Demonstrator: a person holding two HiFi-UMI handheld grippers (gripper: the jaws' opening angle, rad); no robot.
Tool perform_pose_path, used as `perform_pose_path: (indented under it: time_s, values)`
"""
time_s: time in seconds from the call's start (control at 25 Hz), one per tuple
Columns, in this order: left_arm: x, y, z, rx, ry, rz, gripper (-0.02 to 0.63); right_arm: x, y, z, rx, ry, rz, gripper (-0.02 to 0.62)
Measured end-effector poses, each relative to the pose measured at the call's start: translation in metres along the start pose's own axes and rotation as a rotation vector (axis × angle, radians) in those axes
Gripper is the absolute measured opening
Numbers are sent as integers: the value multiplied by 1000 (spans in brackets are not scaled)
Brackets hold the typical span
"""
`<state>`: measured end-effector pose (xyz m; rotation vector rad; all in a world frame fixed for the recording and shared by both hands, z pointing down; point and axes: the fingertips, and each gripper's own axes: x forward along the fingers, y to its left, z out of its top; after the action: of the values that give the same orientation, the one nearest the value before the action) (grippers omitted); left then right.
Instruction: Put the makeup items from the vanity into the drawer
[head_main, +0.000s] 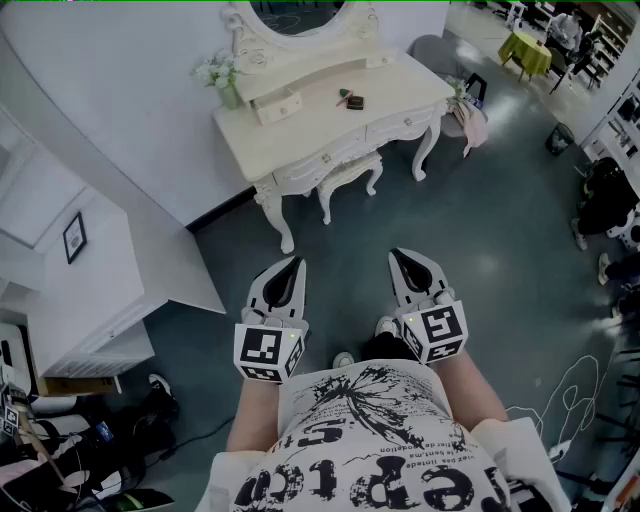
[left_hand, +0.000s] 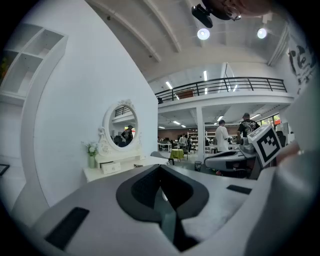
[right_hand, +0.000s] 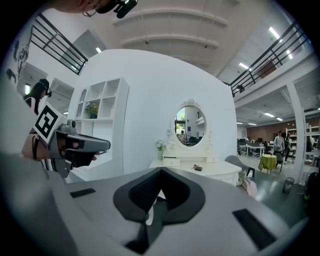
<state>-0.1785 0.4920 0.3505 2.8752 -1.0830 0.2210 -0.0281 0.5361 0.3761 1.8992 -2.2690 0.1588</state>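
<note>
The cream vanity (head_main: 300, 130) stands a few steps ahead on the grey floor. Small dark makeup items (head_main: 352, 100) lie on its top, right of a little drawer box (head_main: 277, 106). Both grippers are held at waist height, well short of the vanity. My left gripper (head_main: 297, 262) is shut and empty, as is my right gripper (head_main: 394, 254). In the left gripper view the jaws (left_hand: 160, 166) meet at a point, with the vanity (left_hand: 117, 167) far beyond. The right gripper view shows the closed jaws (right_hand: 161, 171) and the makeup items (right_hand: 198, 168) on the distant tabletop.
A stool (head_main: 350, 175) is tucked under the vanity, a flower vase (head_main: 222, 78) sits at its left end, and an oval mirror (head_main: 300, 15) rises behind. A white shelf unit (head_main: 90, 280) is at left. A chair (head_main: 465, 100), a green table (head_main: 527, 50) and people stand to the right.
</note>
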Motion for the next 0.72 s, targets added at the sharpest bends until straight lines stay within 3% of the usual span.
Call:
perform_pose_path:
  time_s: [0.72]
  values:
    - [4,28,-15,-22,8,-15,20,28,14,-6,25,12,-18,17]
